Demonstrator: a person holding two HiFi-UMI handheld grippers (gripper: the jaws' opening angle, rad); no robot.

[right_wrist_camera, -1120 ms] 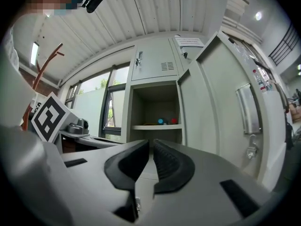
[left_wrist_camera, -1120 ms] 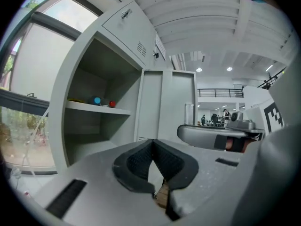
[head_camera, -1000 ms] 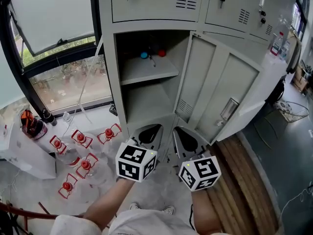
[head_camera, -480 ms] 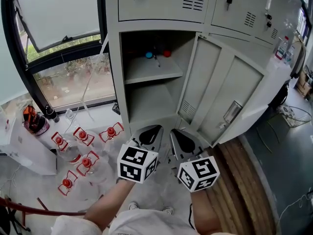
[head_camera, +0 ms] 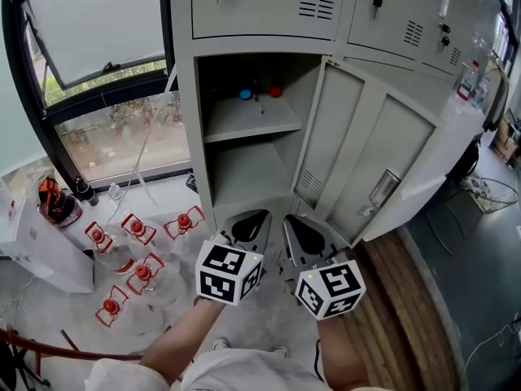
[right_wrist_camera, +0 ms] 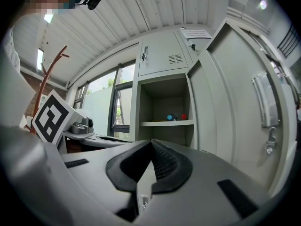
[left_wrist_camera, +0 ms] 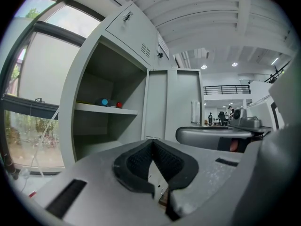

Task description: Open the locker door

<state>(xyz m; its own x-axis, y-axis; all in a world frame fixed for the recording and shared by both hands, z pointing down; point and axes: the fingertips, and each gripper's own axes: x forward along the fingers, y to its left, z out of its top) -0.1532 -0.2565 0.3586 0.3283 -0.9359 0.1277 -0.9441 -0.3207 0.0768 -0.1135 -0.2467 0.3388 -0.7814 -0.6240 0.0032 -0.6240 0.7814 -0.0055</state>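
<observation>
Locker door [head_camera: 366,149] judged already wide open; left gripper [head_camera: 248,221] and right gripper [head_camera: 304,233] seen closed, empty; retreat advised, door edge avoided.

The head view looks steeply down onto the left hand-held gripper [head_camera: 251,222], the right hand-held gripper [head_camera: 303,233] and the locker [head_camera: 186,137]. Each gripper view sits low behind its jaws, facing up into that locker; all share its shelf [head_camera: 244,119].
</observation>
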